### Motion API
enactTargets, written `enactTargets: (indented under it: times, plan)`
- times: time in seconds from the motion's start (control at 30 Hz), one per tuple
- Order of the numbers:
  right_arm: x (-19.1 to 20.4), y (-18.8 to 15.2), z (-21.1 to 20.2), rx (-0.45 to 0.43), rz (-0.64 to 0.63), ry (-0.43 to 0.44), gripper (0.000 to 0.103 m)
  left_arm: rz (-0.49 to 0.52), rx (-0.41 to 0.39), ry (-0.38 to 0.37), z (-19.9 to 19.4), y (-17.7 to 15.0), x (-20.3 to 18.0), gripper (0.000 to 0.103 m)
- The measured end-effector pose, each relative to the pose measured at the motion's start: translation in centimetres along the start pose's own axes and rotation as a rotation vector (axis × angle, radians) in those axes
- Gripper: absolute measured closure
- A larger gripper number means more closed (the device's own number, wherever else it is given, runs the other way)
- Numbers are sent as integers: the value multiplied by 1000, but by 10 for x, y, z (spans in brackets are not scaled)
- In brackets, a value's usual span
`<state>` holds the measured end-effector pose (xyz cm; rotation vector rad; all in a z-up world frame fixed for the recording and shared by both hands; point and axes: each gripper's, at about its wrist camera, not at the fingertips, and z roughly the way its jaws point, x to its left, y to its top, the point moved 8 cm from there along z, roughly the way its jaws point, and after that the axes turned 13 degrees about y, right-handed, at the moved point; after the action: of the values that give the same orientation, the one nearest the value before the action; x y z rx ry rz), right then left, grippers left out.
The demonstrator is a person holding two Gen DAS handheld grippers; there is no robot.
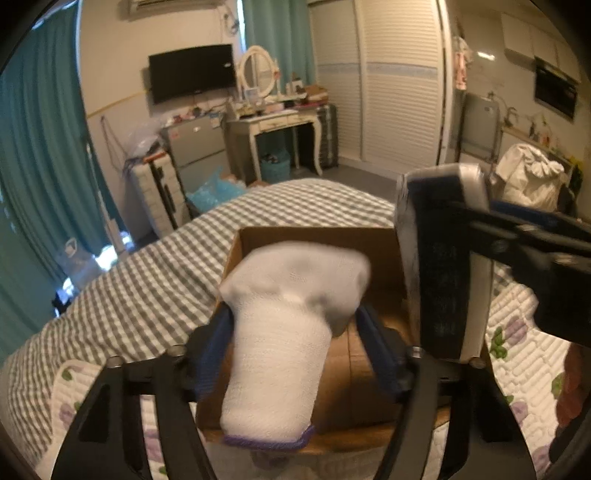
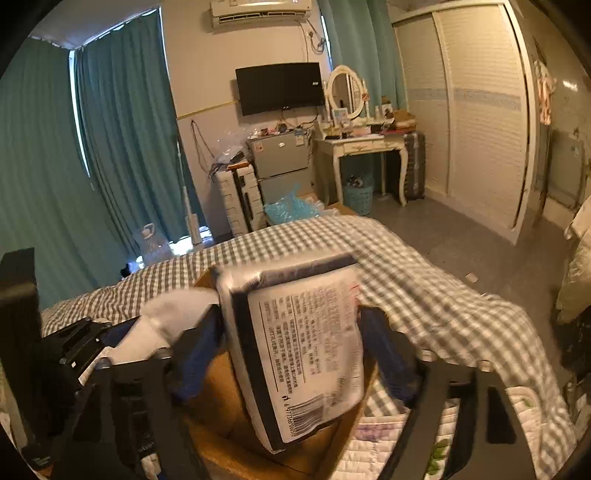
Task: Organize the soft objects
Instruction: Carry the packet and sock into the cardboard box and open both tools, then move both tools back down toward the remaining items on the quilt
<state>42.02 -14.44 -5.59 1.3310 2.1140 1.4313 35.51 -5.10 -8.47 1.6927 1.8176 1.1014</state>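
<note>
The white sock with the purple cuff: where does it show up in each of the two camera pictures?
Left wrist view: the white sock fills the lower centre, clamped in the left gripper above the cardboard box.
Right wrist view: the sock sits at the left, beside the plastic-wrapped package held by the right gripper.
Shared landmark: the wall TV.

Background: wall TV (image 2: 280, 88), AC unit (image 2: 260, 10) above it, oval mirror (image 2: 345, 92) on white dressing table (image 2: 364, 147), small grey fridge (image 2: 281, 162), teal curtains (image 2: 122, 129), louvred wardrobe (image 2: 476, 110), teal basket (image 2: 357, 198) under table.
</note>
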Motion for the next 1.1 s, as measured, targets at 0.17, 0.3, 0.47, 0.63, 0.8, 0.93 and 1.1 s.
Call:
enactTargets:
  times: [0.17,0.3,0.47,0.63,0.8,0.93,1.1]
  plan:
    - [17,19,-46,-53,-33,-26,21,-6,-29,30,-36,10,15,32]
    - [47,32,-103,-88,-66,-44,18,4,-119,38,-94,16,36,32]
    - [89,39,-169,-105,-129,-54,12,-2,-227,58,-175,18,71,29]
    - [134,34,-230,-153,-189,-91,0,-32,-352,93,-246,7,96,18]
    - [168,8,-262,-160,-220,-110,0,-40,-373,78,-277,-17,110,18]
    - [186,-27,-268,-129,-213,-105,0,-47,-375,63,-281,-40,116,18]
    - [184,-78,-249,-106,-170,-152,0,-38,-314,15,-259,-76,113,18]
